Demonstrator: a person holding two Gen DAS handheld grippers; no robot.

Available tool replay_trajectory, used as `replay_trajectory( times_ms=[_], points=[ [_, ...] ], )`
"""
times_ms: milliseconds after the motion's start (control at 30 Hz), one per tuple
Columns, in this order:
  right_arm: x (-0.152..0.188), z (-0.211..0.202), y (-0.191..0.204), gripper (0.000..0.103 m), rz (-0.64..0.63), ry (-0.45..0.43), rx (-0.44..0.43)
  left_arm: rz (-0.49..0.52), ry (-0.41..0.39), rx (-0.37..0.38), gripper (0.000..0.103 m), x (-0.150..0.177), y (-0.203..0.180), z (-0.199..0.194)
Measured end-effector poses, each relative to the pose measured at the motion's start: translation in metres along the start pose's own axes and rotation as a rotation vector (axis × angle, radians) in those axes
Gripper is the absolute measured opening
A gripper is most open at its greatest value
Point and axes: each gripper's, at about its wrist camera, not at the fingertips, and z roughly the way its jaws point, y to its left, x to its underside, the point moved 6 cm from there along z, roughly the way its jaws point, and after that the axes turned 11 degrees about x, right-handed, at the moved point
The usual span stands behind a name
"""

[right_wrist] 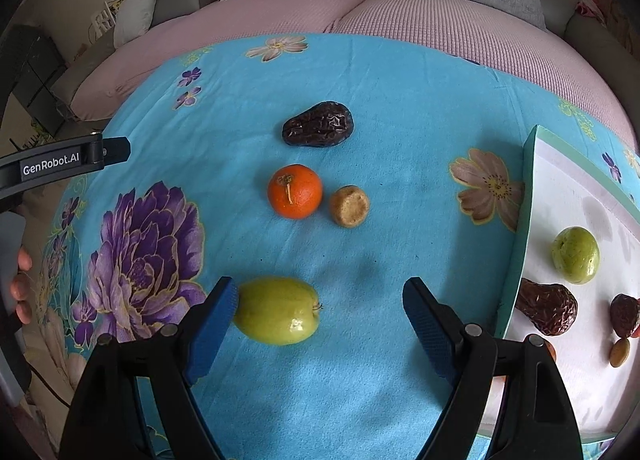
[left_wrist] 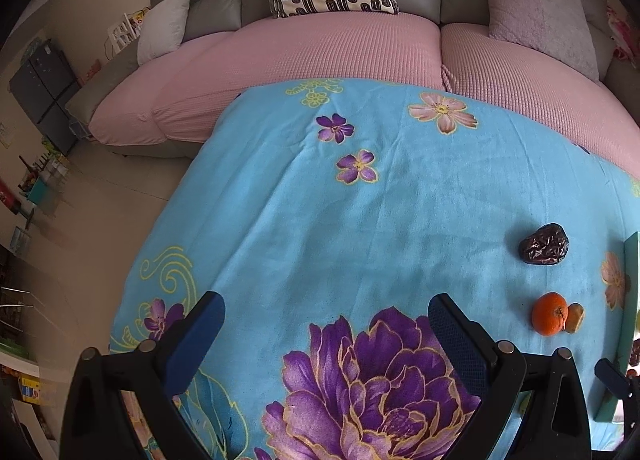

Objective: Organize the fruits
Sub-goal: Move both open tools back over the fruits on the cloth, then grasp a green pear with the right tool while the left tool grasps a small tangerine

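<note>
In the right wrist view, my right gripper (right_wrist: 320,288) is open over the blue floral cloth. A green fruit (right_wrist: 276,310) lies between its fingers, right against the left finger (right_wrist: 216,320) and well apart from the right one. Beyond it lie an orange (right_wrist: 295,191), a small tan fruit (right_wrist: 349,206) and a dark wrinkled date (right_wrist: 318,130). A white tray with a teal rim (right_wrist: 520,240) at the right holds a green fruit (right_wrist: 576,254), two dates (right_wrist: 546,310) and a small tan fruit (right_wrist: 619,352). My left gripper (left_wrist: 326,336) is open over a purple flower print, with nothing between its fingers.
A sofa with a pink cover (left_wrist: 320,48) and cushions runs along the far side of the table. The floor drops away at the left (left_wrist: 100,200). The left gripper's body (right_wrist: 68,160) and a hand (right_wrist: 22,284) show at the left edge of the right wrist view.
</note>
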Motion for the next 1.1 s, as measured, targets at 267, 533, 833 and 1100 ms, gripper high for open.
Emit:
replay_trajectory(
  times_ms=[267,533,833,1100],
  points=[
    [0.0,-0.002,0.013,0.056,-0.003,0.002,-0.076,-0.001,0.007,0.013,0.103,0.001,-0.001,0.003],
    [-0.001,-0.002,0.018,0.045,0.003,0.005,-0.116,-0.005,0.009,0.062,0.103,0.0,-0.011,0.004],
    [-0.003,-0.012,-0.005,0.031,0.068,-0.009,-0.128,-0.013,0.009,0.175,0.103,-0.001,-0.04,0.003],
    [-0.004,-0.011,-0.01,0.025,0.083,-0.005,-0.147,0.036,0.021,0.19,0.103,0.001,-0.061,0.005]
  ],
)
